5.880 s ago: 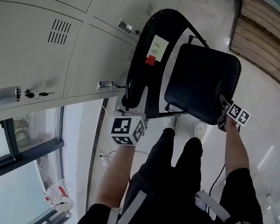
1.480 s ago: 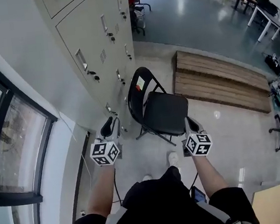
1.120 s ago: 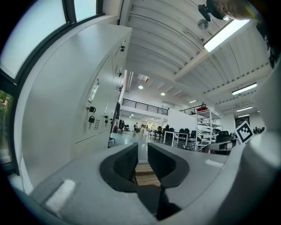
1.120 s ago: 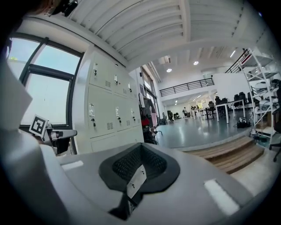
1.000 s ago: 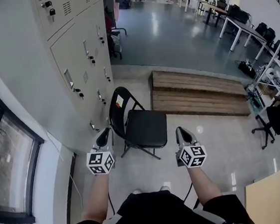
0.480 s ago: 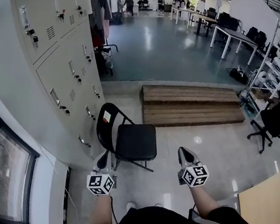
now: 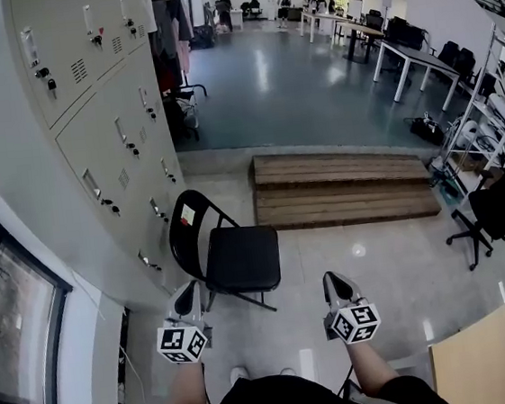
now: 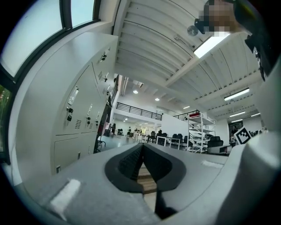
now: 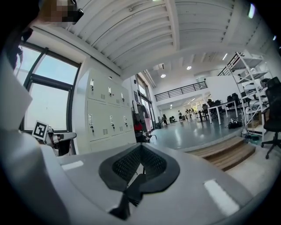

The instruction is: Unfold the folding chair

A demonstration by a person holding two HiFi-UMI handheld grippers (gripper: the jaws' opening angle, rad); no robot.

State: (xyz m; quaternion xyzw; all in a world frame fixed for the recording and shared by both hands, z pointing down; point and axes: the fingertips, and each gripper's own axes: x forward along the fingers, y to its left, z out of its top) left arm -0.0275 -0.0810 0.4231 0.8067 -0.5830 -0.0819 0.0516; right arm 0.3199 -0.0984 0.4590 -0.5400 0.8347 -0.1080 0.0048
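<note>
The left gripper (image 8: 142,149) had its jaws together with nothing between them, and the right gripper (image 9: 140,150) was likewise closed and empty. Each gripper's own grey body filled the lower half of its view and hid most of the floor ahead. Only a dark sliver showed through the gap under the right one, too little to name. In the head view both were apart from the folding chair (image 7: 236,257), which stood opened on the floor (image 7: 377,264) just beside the lockers (image 7: 92,142), its rear legs partly hidden under the seat
</note>
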